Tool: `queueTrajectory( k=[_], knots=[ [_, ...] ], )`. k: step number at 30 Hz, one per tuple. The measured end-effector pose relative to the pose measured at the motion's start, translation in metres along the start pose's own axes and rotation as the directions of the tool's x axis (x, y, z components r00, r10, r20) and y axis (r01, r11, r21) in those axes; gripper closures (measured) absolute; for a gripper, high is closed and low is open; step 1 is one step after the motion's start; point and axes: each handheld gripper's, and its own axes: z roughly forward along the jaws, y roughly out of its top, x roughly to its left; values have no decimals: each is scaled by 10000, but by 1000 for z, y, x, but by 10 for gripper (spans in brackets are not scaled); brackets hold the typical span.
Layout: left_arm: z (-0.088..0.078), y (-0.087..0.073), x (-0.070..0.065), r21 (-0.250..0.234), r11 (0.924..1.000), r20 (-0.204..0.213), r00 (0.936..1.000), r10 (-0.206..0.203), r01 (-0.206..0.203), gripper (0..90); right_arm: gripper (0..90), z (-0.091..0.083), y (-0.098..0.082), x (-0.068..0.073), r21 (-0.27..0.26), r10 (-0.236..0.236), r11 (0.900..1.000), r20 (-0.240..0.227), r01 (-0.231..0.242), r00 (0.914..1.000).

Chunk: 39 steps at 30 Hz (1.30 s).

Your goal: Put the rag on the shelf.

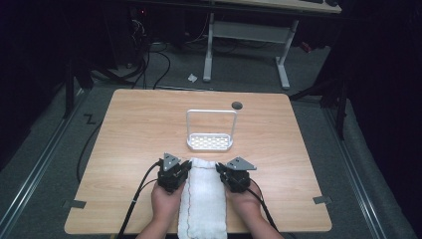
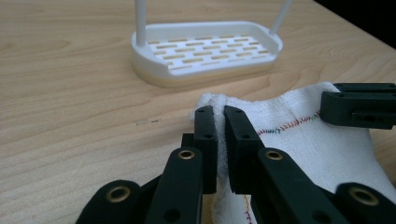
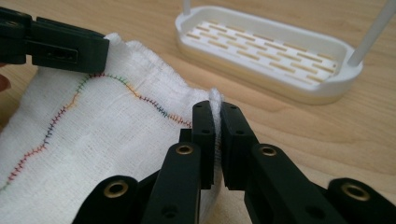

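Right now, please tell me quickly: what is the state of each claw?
Left claw: closed on the far left corner of the white cloth.
Right claw: closed on the far right corner of the same cloth.

Dim room, lit mostly over the wooden table (image 1: 139,119) at centre frame. Grey carpeted floor (image 1: 239,74) around it, with metal rails (image 1: 35,169) running along lower left and right. White desk legs (image 1: 283,64) at upper centre. Black cables (image 1: 159,64) trailing across upper left. Scrap of paper (image 1: 192,77) lying nearby.
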Motion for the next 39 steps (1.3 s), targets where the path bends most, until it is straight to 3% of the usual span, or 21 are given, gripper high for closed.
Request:
queueTrajectory(
  k=[5,10,14,19,25,39],
  knots=[
    [-10,5,-5,-365,9990,22,9996,275,-274,842,859,-10,6,6,-352,-197,9992,-124,192,9997],
    [-23,11,-7,-889,9958,150,9996,255,-240,842,859,-24,14,11,-887,-206,9959,-208,187,9996],
    [-30,20,-7,-1152,9932,440,9987,242,-190,842,859,-35,26,12,-1417,-373,9893,-88,357,9993],
    [-43,37,-7,-1678,9855,504,9981,343,-253,842,859,-46,41,8,-1974,-361,9796,81,369,9993],
    [-55,63,-15,-2389,9696,419,9971,643,-525,844,859,-63,67,7,-2630,-627,9622,390,708,9973],
    [-77,124,-25,-3554,9291,201,9930,1167,-1021,848,859,-94,128,3,-3924,-768,9151,558,926,9955]
  ],
)
